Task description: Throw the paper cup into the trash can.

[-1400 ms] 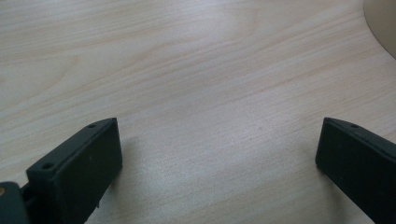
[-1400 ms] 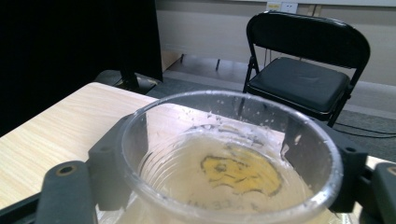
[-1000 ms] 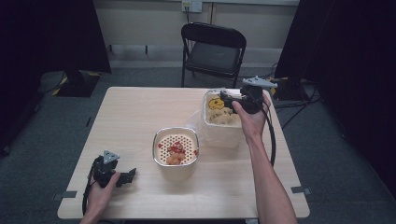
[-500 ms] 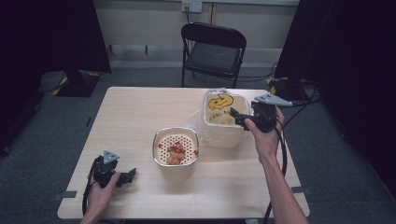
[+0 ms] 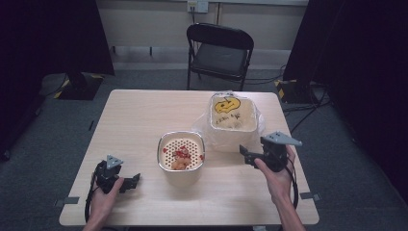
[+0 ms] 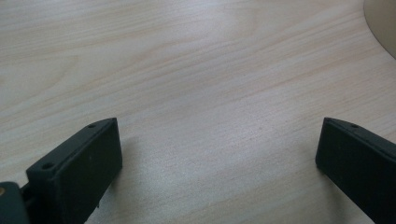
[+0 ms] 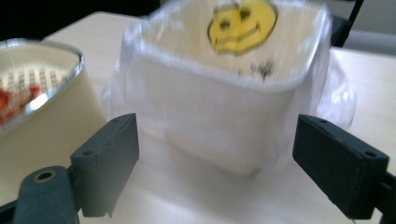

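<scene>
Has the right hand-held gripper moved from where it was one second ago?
Yes. The right hand-held gripper has pulled back toward the person, from above the bag-lined bin to the table in front of it, jaws open.

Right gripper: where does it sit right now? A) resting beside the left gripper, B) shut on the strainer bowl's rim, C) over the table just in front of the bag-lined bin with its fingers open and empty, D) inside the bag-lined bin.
C: the right gripper hangs over the table just short of the bag-lined bin, and its fingers stand wide apart with nothing between them.
</scene>
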`<state>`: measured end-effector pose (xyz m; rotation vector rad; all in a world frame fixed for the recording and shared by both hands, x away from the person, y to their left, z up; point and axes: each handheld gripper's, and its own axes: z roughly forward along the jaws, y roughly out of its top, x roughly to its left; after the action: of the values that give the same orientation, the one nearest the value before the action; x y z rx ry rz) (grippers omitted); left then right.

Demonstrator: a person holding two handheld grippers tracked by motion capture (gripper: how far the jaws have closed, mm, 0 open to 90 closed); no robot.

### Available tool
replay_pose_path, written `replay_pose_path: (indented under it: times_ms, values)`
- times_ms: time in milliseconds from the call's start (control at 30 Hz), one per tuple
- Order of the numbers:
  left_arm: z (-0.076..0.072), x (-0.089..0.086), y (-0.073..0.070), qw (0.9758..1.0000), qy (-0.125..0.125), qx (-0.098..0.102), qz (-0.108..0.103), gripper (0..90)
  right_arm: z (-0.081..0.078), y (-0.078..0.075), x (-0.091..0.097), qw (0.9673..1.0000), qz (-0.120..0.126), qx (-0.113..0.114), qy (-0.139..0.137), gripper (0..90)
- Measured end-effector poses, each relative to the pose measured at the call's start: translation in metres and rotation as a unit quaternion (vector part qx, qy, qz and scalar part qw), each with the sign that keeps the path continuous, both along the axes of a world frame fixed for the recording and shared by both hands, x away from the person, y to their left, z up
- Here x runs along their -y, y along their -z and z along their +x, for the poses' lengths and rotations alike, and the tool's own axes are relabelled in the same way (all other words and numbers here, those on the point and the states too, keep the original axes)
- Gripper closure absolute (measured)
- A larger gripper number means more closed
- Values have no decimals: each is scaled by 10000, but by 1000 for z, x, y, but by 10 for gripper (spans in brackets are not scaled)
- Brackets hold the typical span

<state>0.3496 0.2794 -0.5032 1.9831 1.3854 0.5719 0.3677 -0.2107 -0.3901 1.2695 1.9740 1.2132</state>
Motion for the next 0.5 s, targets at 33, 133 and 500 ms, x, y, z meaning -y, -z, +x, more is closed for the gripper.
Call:
replay_pose_path:
  times_ms: [33, 133, 500]
  values:
    - [0, 0, 0, 10000, 0, 4, -2, 0, -3, 8, 1, 10000, -40, -74, -13, 141]
    - [0, 0, 0, 10000, 0, 1, 0, 0, -11, 31, 6, 9995, -17, -330, 14, 141]
    - [0, 0, 0, 10000, 1, 2, 0, 0, -24, 104, 24, 9921, -422, -1154, 248, 142]
